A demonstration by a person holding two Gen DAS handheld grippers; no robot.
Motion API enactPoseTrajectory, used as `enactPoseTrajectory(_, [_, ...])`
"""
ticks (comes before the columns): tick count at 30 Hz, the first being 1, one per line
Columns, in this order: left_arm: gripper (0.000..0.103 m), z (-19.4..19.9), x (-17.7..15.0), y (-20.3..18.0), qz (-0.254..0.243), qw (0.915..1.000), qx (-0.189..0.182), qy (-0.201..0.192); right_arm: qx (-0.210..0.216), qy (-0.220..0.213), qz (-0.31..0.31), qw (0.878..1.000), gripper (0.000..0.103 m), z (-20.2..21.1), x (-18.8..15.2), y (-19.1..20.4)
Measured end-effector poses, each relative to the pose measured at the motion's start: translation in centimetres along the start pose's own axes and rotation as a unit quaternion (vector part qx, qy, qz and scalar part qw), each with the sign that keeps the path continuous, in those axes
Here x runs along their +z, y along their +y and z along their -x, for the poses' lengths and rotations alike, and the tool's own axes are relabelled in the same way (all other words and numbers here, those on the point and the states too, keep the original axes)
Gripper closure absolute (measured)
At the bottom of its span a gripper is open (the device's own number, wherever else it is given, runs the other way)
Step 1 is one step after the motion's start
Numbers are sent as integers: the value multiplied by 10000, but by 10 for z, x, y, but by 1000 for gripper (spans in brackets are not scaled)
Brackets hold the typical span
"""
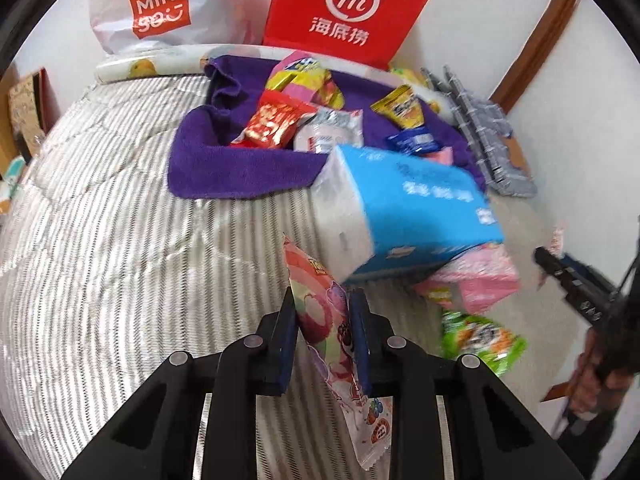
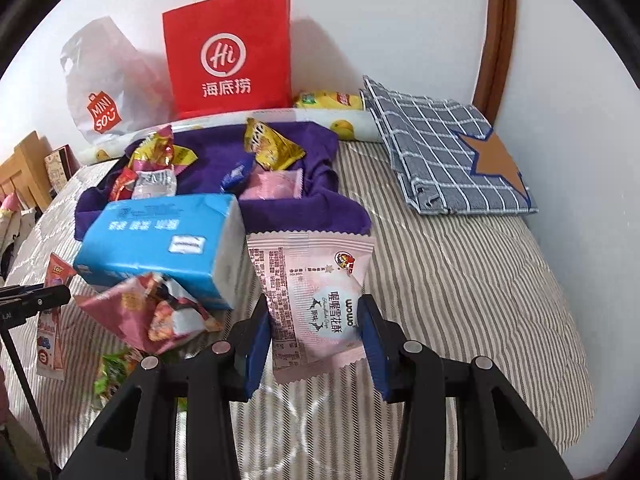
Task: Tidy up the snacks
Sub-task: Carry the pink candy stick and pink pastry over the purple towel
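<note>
Both hand-held grippers carry loads above the striped bed (image 2: 460, 280). The left hand-held gripper (image 1: 325, 334) pinches a long pink fruit-print snack packet (image 1: 320, 320) edge-on; the packet's long axis runs along the fingers, its top corner pointing toward the far edge of the bed and its tail hanging back beneath the jaws. The right hand-held gripper (image 2: 316, 338) clamps a pale pink snowflake-crisp packet (image 2: 316, 300) across its width, face toward the camera, held nearly upright with a slight tilt.

The purple towel (image 1: 240, 168) with the gathered snacks lies ahead of both grippers, near the far edge of the bed, in front of the red paper bag (image 2: 228, 52) and the white shopping bag (image 1: 160, 4). A blue tissue pack (image 2: 168, 244) lies between the grippers and the towel, its far end touching or overlapping the towel's near edge. From the left gripper it sits ahead and to the right; from the right gripper, ahead and to the left.

Judgement: if the towel is the collecting place, each held packet must travel forward, toward the far edge. The right gripper appears to have the more open path, past the tissue pack's right end. Loose packets, one crumpled pink (image 2: 152, 312) and one green (image 1: 480, 340), remain on the bed near the tissue pack's near side. A folded checked cloth (image 2: 448, 160) lies toward the far right corner, well apart.
</note>
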State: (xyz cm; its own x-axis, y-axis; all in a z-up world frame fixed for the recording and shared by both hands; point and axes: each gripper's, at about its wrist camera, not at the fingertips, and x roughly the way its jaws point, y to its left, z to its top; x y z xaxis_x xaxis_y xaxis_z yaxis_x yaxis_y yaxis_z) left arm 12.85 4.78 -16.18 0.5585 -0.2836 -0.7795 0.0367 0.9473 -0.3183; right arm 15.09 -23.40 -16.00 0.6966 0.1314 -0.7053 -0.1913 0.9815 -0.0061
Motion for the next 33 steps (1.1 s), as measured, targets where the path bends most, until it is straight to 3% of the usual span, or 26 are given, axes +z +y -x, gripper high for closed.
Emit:
enactPoseTrajectory(18, [78, 16, 63, -3, -132, 9977, 66, -667, 161, -482, -131, 9986, 62, -3, 63, 17])
enactPoseTrajectory(33, [78, -3, 108, -15, -296, 9967, -42, -753, 440, -604, 1, 9972, 62, -34, 111, 40])
